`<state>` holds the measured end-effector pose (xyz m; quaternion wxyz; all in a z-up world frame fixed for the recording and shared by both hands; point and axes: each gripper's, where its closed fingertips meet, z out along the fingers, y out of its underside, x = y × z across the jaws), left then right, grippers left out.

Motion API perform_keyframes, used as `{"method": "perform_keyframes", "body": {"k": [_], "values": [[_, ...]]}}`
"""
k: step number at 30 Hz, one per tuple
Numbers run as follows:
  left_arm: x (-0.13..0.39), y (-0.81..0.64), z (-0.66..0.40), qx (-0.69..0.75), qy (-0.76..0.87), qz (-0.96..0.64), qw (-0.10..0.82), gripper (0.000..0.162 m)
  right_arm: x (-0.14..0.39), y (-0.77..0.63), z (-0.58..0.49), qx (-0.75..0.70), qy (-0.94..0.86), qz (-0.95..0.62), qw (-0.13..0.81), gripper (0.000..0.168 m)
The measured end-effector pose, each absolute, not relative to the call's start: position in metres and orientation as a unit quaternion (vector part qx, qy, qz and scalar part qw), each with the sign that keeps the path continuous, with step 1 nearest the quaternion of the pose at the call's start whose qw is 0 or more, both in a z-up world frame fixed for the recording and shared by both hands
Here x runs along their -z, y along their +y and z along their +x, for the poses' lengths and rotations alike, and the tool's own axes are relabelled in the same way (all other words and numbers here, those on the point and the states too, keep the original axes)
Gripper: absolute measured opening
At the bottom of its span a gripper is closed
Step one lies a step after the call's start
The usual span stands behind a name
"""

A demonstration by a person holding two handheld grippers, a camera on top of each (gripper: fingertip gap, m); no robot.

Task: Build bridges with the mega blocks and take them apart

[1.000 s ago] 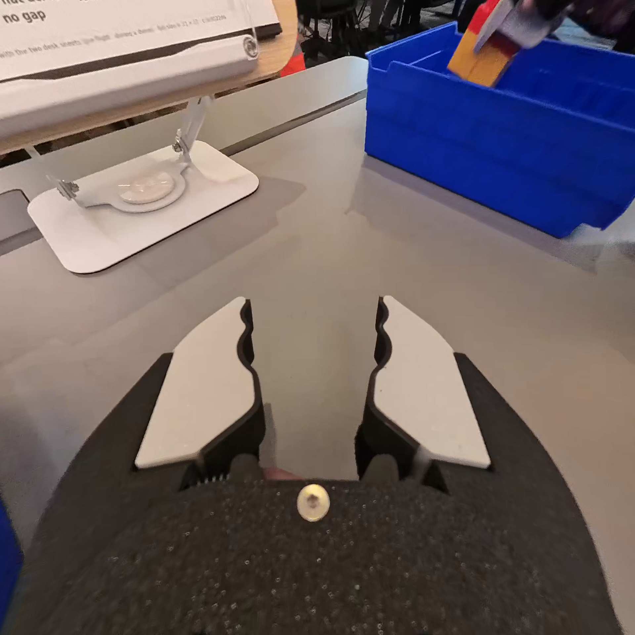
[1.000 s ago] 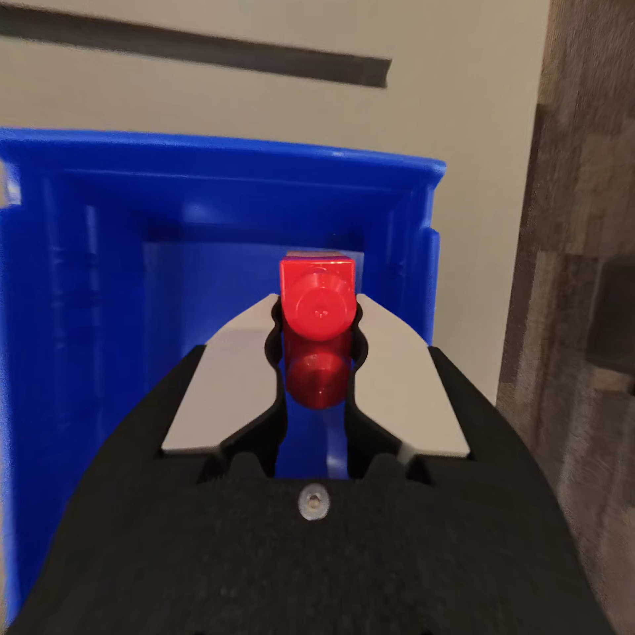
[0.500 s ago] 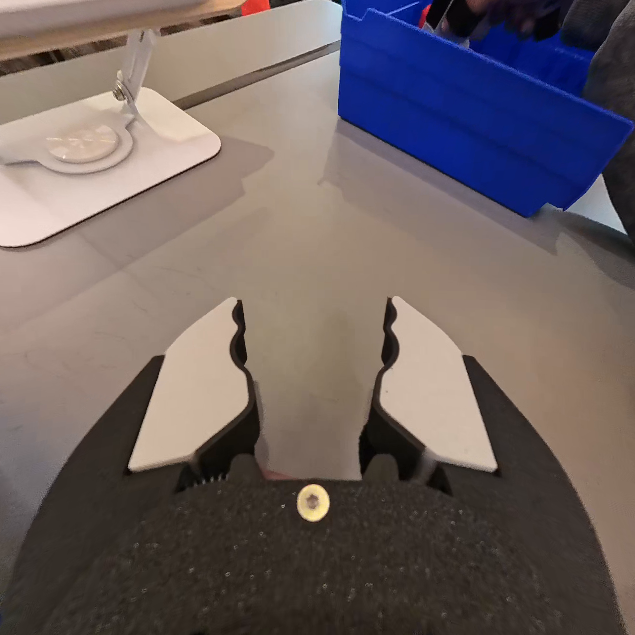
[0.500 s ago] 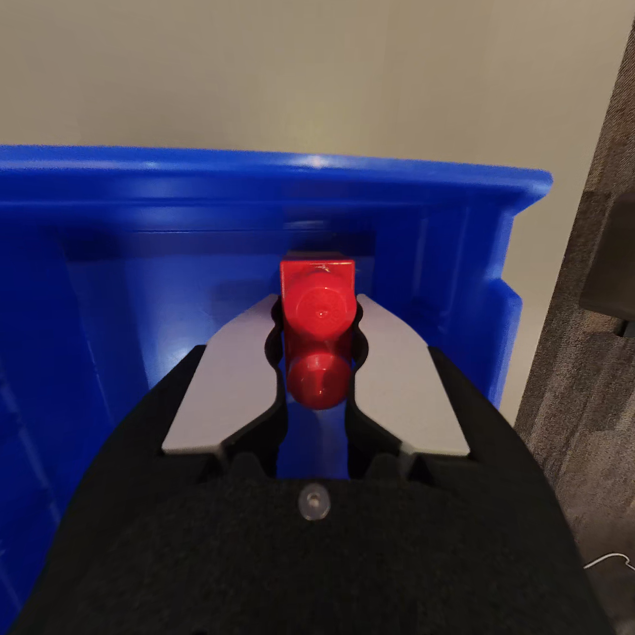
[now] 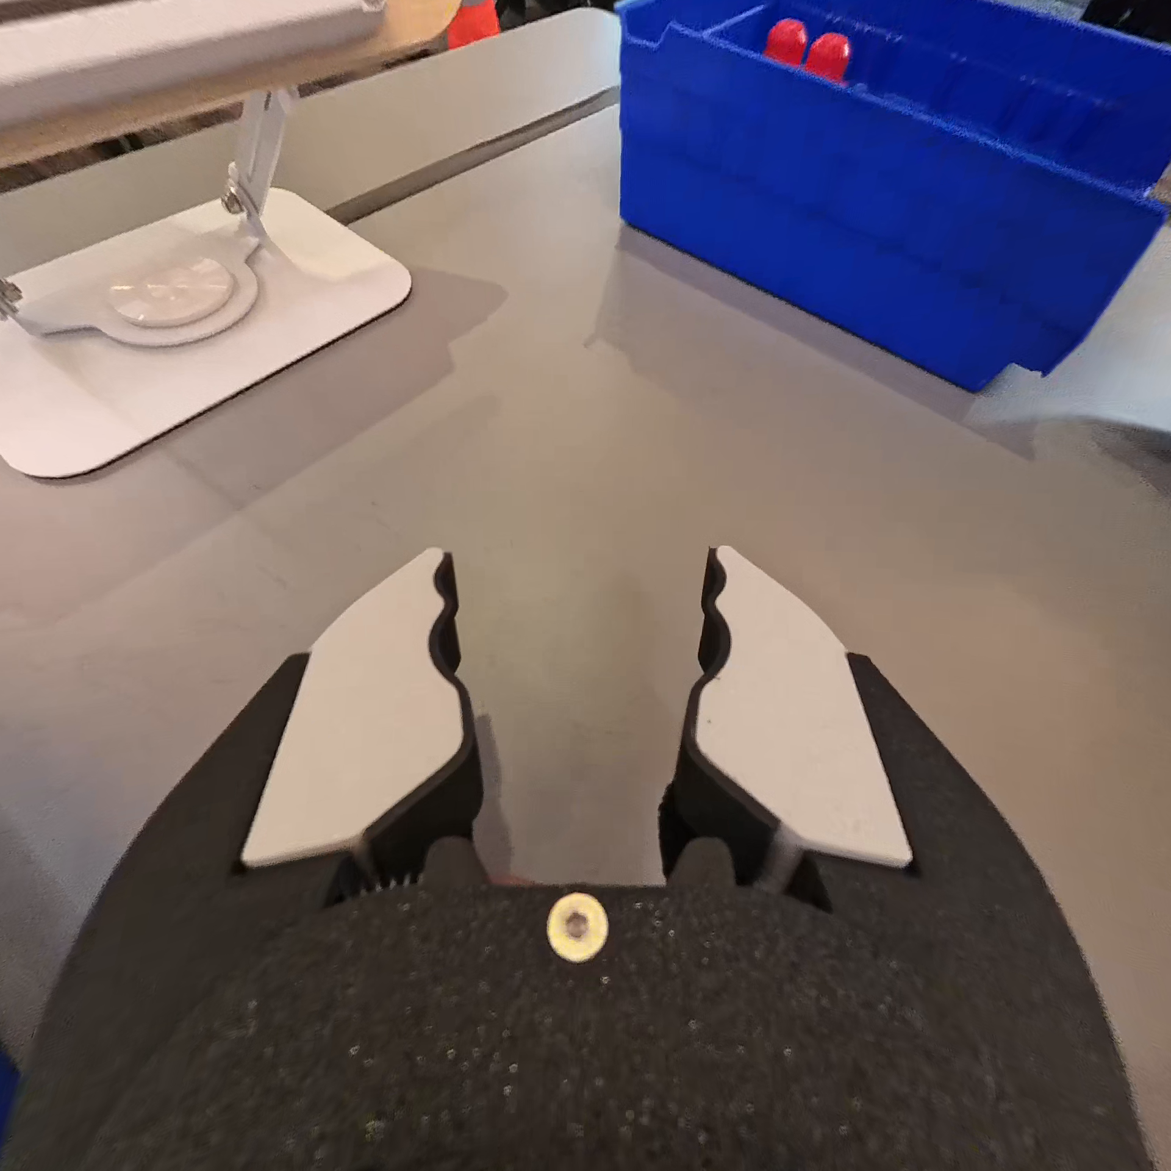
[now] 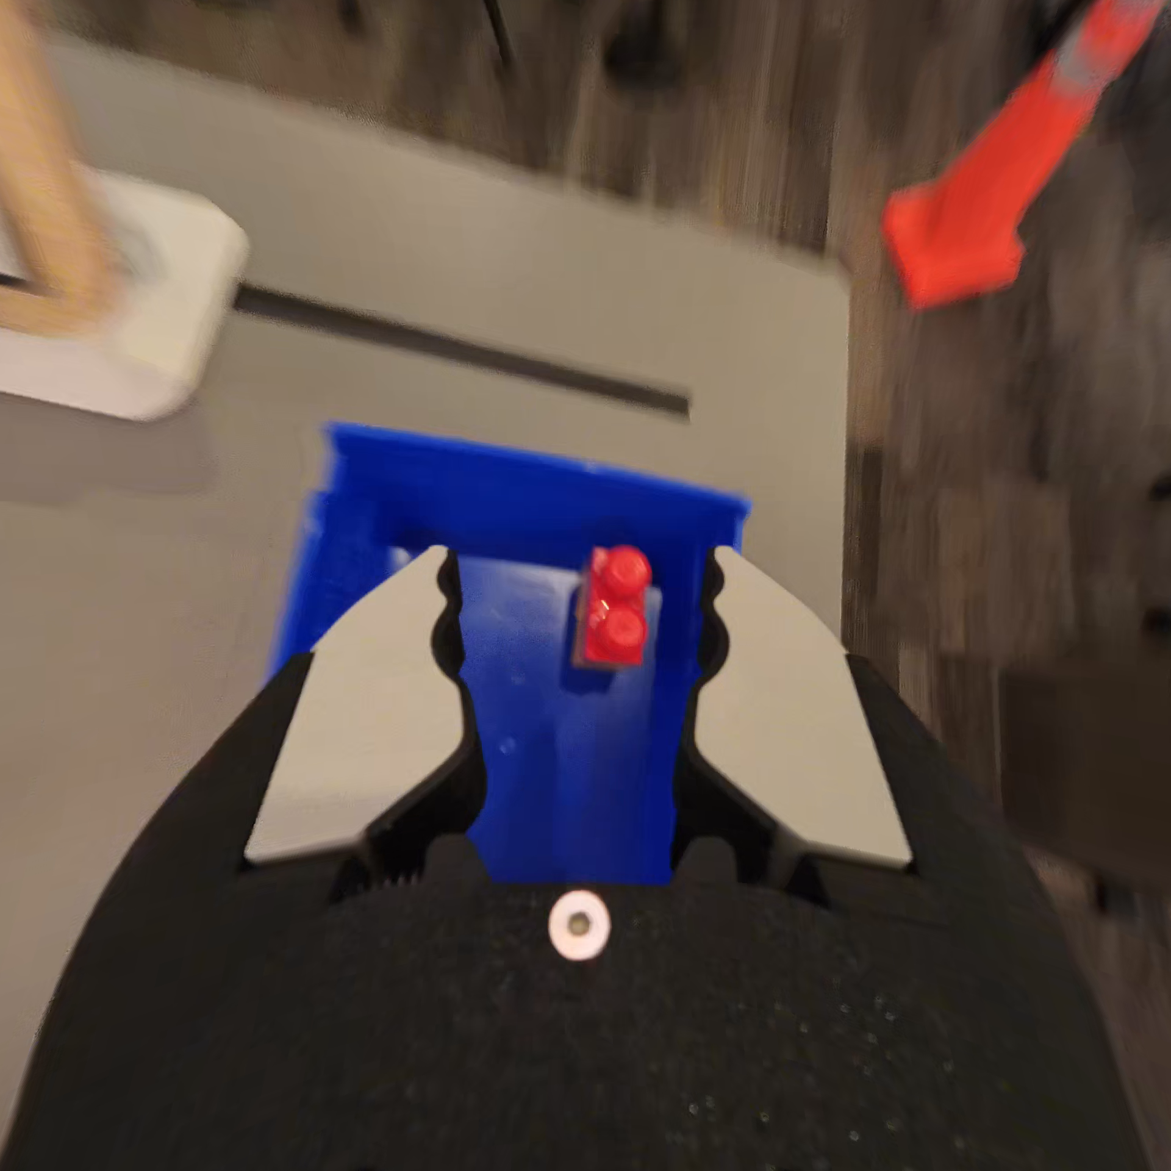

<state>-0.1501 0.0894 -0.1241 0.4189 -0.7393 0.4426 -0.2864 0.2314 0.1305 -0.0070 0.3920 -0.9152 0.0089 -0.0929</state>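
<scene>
A red two-stud mega block (image 6: 616, 609) stands inside the blue bin (image 6: 532, 500), near its far right corner, on top of another block of which only a thin edge shows. My right gripper (image 6: 580, 557) is open and empty, held well above the bin. The view is blurred. In the left wrist view the block's two red studs (image 5: 806, 49) show over the rim of the bin (image 5: 887, 209) at the far right. My left gripper (image 5: 580, 557) is open and empty above the grey table (image 5: 557, 443).
A white stand base (image 5: 190, 317) with a tilted board on it sits at the far left of the table. It also shows blurred in the right wrist view (image 6: 146, 329). An orange object (image 6: 988, 209) lies on the floor beyond the table's right edge. Measured from the fingertips, the red two-stud mega block (image 6: 616, 609) is 12 centimetres or so from the right gripper and 40 centimetres from the left. It is also in sight in the left wrist view (image 5: 807, 61).
My right gripper has opened, let go of the red block in the bin, and risen away from it. My left gripper has shifted only slightly and stays open.
</scene>
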Motion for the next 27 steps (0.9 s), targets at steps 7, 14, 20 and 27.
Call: {"method": "perform_keyframes", "body": {"k": [7,14,20,27], "values": [[0.122,0.084,-0.148,0.267,0.456,-0.728,0.437,0.069,-0.025,0.046,-0.014,-0.192,-0.192,-0.756,0.596,0.058],[0.121,0.069,-0.147,0.251,0.451,-0.739,0.434,0.070,0.091,0.025,-0.112,-0.277,-0.220,-0.778,0.520,0.071],[0.105,0.021,-0.162,0.304,0.451,-0.742,0.392,0.073,0.099,0.033,-0.094,-0.212,-0.240,-0.771,0.550,0.064],[0.021,0.028,-0.290,0.199,0.470,-0.734,0.448,0.061,0.115,0.030,-0.097,-0.264,-0.234,-0.780,0.517,0.062]]}}
